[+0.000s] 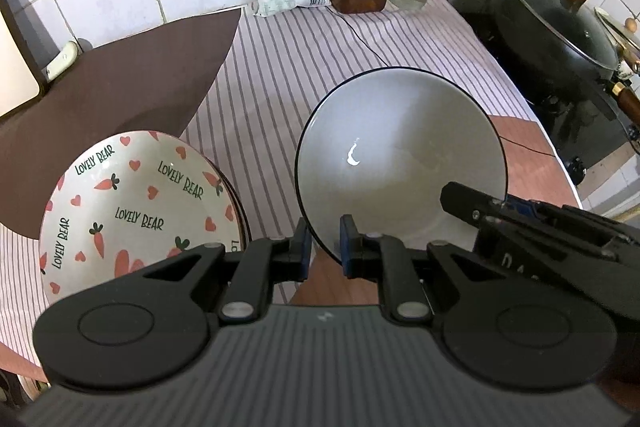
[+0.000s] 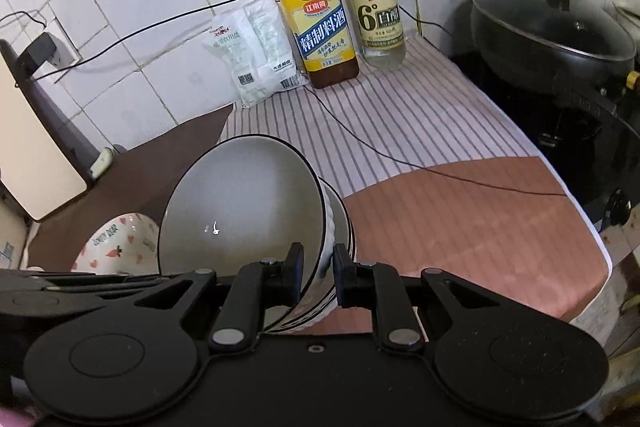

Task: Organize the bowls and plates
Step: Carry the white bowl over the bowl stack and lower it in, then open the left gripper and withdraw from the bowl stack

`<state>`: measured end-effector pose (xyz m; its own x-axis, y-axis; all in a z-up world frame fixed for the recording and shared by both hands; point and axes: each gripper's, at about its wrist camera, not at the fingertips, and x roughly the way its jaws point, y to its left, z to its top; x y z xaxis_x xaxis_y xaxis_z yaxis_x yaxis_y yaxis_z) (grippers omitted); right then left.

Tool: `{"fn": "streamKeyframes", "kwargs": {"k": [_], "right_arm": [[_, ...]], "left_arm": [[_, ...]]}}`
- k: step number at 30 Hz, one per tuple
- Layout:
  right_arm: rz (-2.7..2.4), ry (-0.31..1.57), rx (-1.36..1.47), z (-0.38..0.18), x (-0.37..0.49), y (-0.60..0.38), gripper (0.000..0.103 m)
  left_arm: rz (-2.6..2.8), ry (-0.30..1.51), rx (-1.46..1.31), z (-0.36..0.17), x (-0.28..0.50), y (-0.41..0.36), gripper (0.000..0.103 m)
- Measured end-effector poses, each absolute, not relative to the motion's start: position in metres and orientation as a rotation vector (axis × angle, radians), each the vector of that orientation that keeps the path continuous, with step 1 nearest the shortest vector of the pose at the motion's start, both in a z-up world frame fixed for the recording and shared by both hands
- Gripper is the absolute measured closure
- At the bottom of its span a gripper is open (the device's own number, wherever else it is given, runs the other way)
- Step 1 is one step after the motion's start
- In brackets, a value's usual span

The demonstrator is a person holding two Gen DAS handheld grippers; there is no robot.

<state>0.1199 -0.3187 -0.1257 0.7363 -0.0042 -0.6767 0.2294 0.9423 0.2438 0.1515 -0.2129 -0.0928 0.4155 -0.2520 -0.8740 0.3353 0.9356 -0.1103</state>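
Currently both tools are clamped on the same grey bowl (image 1: 400, 163), one on each side of its black rim. The left tool (image 1: 325, 247) pinches the rim at the near edge, pads together on the thin wall; the right tool (image 2: 316, 273) pinches the wall on the opposite side, one pad inside, one on the white ribbed outside. In the left wrist view the right tool (image 1: 520, 223) shows at the bowl's right rim.

The bowl is tilted, mouth turned back toward both tools, and appears lifted clear of the bench (image 2: 460, 227). From the right wrist view more rims show behind it, so it may be the top of a nested set; cannot tell how many.

Key relation: the patterned "Lovely Bear" plate (image 1: 132, 203) lies just to the left of the left tool, low on the brown mat (image 1: 120, 87), seemingly on top of other plates. So the plate stack sits on the left tool's side, and the left hand is nearer to it. Free striped cloth (image 1: 320, 67) lies ahead of both tools.

Judgement: setting the bowl down calls for levelling its mouth upward first.
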Motion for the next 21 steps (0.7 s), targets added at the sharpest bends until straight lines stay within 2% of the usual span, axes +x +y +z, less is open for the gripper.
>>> {"fn": "streamKeyframes", "kwargs": {"k": [12,16,21], "right_arm": [[-0.124,0.676,0.194,-0.131,0.122,-0.31,0.083],[-0.131,0.676,0.155,-0.13,0.121,-0.309,0.081],[-0.113,0.672,0.134,-0.132,0.121,-0.311,0.08]], "left_arm": [[-0.36,1.09,0.053,-0.099,0.155,-0.212,0.089],[-0.36,1.093,0.04,-0.101,0.155,-0.212,0.085],[-0.354,1.086,0.018,-0.104,0.155,-0.212,0.084]]}}
